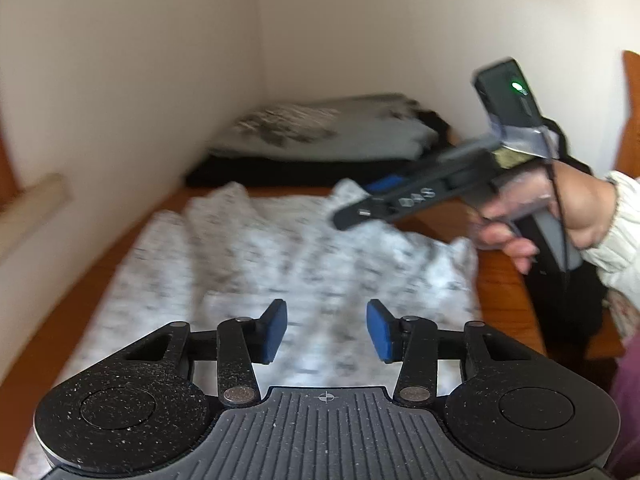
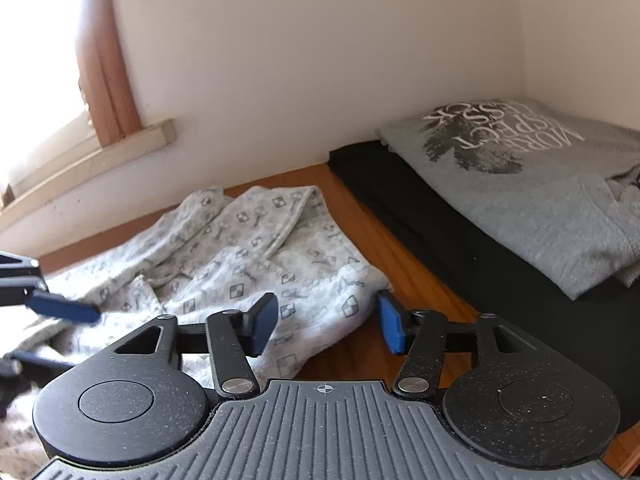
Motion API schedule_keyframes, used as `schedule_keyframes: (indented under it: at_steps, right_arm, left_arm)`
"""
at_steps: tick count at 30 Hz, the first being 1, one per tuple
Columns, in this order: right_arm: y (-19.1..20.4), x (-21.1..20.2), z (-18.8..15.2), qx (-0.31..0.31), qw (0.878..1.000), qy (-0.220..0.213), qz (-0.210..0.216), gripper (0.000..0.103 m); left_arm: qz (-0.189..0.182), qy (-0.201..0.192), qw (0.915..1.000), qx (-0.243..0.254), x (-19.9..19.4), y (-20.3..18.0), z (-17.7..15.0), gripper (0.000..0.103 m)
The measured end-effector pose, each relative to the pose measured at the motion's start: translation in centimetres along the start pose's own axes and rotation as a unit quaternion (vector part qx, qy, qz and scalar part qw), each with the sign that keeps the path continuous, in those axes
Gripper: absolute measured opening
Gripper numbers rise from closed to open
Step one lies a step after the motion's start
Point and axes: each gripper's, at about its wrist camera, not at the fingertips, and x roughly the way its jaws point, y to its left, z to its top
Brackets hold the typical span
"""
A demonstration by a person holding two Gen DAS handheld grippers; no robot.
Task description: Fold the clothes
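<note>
A crumpled white garment with a small grey print [image 1: 280,260] [image 2: 248,256] lies spread on the wooden table [image 1: 500,272] [image 2: 420,276]. My left gripper [image 1: 326,330] hovers over the garment's near part, open with nothing between its blue pads. My right gripper [image 2: 326,326] is open and empty above the garment's right corner. The left wrist view shows the right gripper [image 1: 362,200] from the side, held in a hand [image 1: 560,216] above the cloth's far right edge. One blue pad [image 2: 60,308] of the left gripper shows at the left edge of the right wrist view.
A folded grey T-shirt with a dark print [image 1: 332,132] [image 2: 540,200] rests on folded black clothing [image 1: 280,172] [image 2: 440,248] in the table's back corner. White walls close the back and left. A window sill [image 2: 100,152] juts out at the left. A dark object [image 1: 560,280] stands beyond the table's right edge.
</note>
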Motion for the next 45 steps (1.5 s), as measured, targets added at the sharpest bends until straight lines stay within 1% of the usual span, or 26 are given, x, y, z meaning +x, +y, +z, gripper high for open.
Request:
schedule_keyframes:
  at_steps: [2,3,6,8,9,10,11,13,14,16,21,23,27,31,33,34,35,37,38,39,40,41,42,43,45]
  right_arm:
    - [0.4,0.0,-0.2,-0.016,1.000,0.002,-0.008,0.056]
    - [0.6,0.1,-0.2,-0.021,1.000,0.002,-0.012,0.056]
    - [0.7,0.1,-0.2,-0.028,0.999,0.004,-0.015,0.056]
    - [0.4,0.0,-0.3,-0.019,1.000,0.002,-0.010,0.056]
    - [0.3,-0.1,-0.3,-0.014,1.000,0.000,-0.006,0.056]
    - [0.2,-0.2,-0.4,-0.010,1.000,-0.001,-0.001,0.056]
    - [0.2,-0.4,-0.4,-0.010,1.000,-0.001,0.003,0.057]
    - [0.1,-0.8,-0.6,-0.009,1.000,-0.001,0.013,0.057]
    - [0.1,-1.1,-0.6,-0.008,1.000,0.003,0.026,0.057]
    - [0.2,-1.8,-0.7,-0.015,0.999,0.003,0.038,0.057]
    - [0.9,-3.0,-0.8,-0.060,0.997,0.026,0.049,0.057]
    - [0.9,-3.1,-0.9,-0.075,0.996,0.038,0.041,0.057]
    - [0.5,-3.2,-1.1,-0.083,0.995,0.046,0.033,0.056]
    - [0.0,-3.2,-1.2,-0.080,0.995,0.045,0.032,0.056]
    - [-0.1,-3.3,-1.1,-0.076,0.996,0.046,0.028,0.056]
    - [-0.3,-3.4,-1.0,-0.068,0.996,0.043,0.028,0.056]
    - [-0.4,-3.6,-0.8,-0.060,0.997,0.038,0.026,0.056]
    - [-0.9,-4.7,-0.6,-0.034,0.999,0.009,0.007,0.056]
    - [-1.1,-5.3,-0.5,-0.020,1.000,-0.006,-0.002,0.056]
    - [-1.2,-5.9,-0.6,-0.011,1.000,-0.019,0.000,0.056]
    - [-1.1,-6.4,-0.7,-0.008,1.000,-0.026,0.006,0.055]
    - [-0.9,-6.9,-0.9,-0.006,0.999,-0.033,0.013,0.051]
    - [-0.4,-7.2,-1.1,-0.009,0.999,-0.035,0.022,0.049]
    - [0.1,-7.6,-1.4,-0.011,0.999,-0.037,0.030,0.047]
    - [1.4,-7.8,-2.0,-0.020,0.998,-0.039,0.037,0.047]
  left_arm:
    - [-0.015,0.011,0.9998,0.013,0.5,-0.5,0.0,0.046]
    - [-0.016,0.013,0.9996,0.017,0.4,-0.8,-0.3,0.046]
    - [-0.031,0.025,0.9990,0.018,0.7,-1.0,-0.4,0.046]
    - [-0.038,0.028,0.9988,0.015,0.9,-1.0,-0.7,0.045]
    - [-0.043,0.028,0.9986,0.013,1.0,-1.1,-0.7,0.041]
    - [-0.047,0.028,0.9984,0.011,1.1,-1.1,-0.6,0.035]
    - [-0.051,0.028,0.9983,0.010,1.1,-1.1,-0.6,0.016]
    - [-0.054,0.024,0.9982,0.010,0.9,-1.2,-0.6,0.012]
    - [-0.053,0.019,0.9983,0.012,0.8,-1.2,-0.6,0.006]
    - [-0.051,0.010,0.9985,0.016,0.5,-1.3,-0.7,0.004]
    - [-0.052,-0.035,0.9980,0.001,-1.1,-0.9,-0.5,0.003]
    - [-0.052,-0.052,0.9973,-0.005,-1.7,-0.7,-0.4,0.003]
    - [-0.037,-0.071,0.9965,-0.024,-2.7,0.1,-0.2,0.003]
    - [-0.029,-0.030,0.9987,-0.029,-1.0,0.8,-0.7,0.003]
    - [-0.025,-0.008,0.9991,-0.032,-0.1,1.1,-1.0,0.005]
    - [-0.023,0.002,0.9992,-0.033,0.4,1.3,-1.1,0.008]
    - [-0.017,0.001,0.9993,-0.032,0.6,1.2,-1.3,0.014]
    - [-0.008,-0.003,0.9993,-0.035,0.6,1.2,-1.2,0.025]
    - [-0.003,-0.006,0.9993,-0.036,0.5,1.2,-1.2,0.041]
    - [0.002,-0.009,0.9992,-0.038,0.3,1.2,-1.1,0.055]
    - [0.008,-0.012,0.9991,-0.039,0.2,1.3,-1.1,0.061]
    - [0.013,-0.014,0.9990,-0.040,0.1,1.3,-1.0,0.067]
    - [0.019,-0.017,0.9988,-0.042,0.0,1.3,-1.0,0.071]
    - [0.024,-0.020,0.9985,-0.045,-0.5,1.4,-1.0,0.072]
    - [0.033,-0.021,0.9980,-0.049,-1.4,1.5,-1.3,0.076]
